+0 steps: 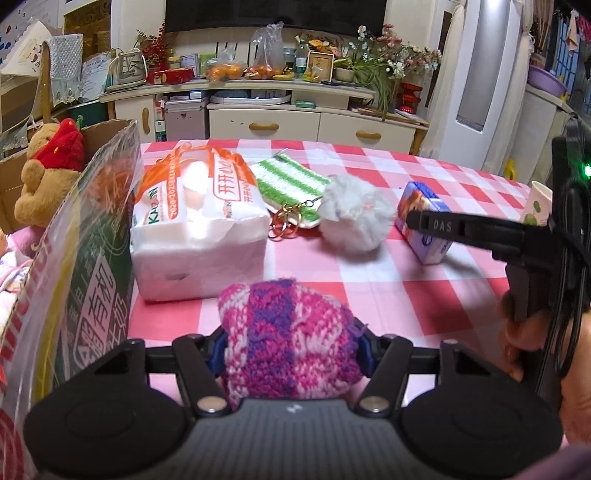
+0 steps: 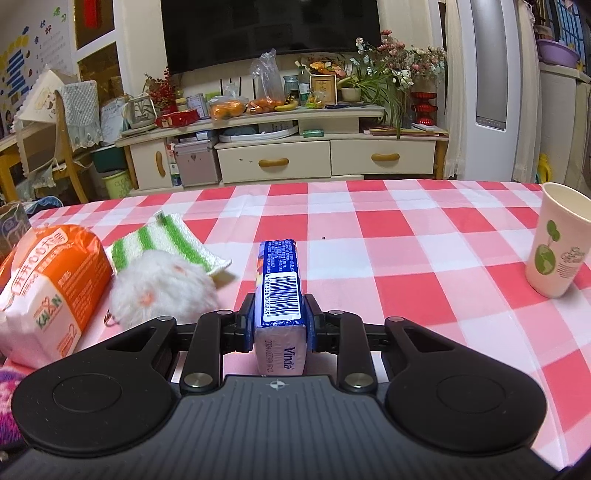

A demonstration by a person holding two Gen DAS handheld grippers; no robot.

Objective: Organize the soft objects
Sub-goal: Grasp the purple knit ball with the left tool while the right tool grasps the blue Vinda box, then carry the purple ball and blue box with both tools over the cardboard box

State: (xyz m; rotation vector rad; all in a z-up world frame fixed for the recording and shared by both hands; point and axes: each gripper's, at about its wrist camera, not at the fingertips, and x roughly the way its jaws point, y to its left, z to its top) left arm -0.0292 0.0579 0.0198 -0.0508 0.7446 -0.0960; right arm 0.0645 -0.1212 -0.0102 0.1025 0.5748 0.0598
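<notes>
Checked counter (image 2: 406, 236): left gripper (image 1: 291, 350) clamps the knit (image 1: 288, 339), right gripper (image 2: 279, 325) clamps the tissues (image 2: 280, 291); next, lift both toward the box (image 1: 103, 133) left of the knit.

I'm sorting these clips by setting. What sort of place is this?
Most likely a home living room. A large television hangs over a cream TV cabinet crowded with fruit bags and flowers, and the work surface is a table under a red-and-white checked tablecloth.
</notes>
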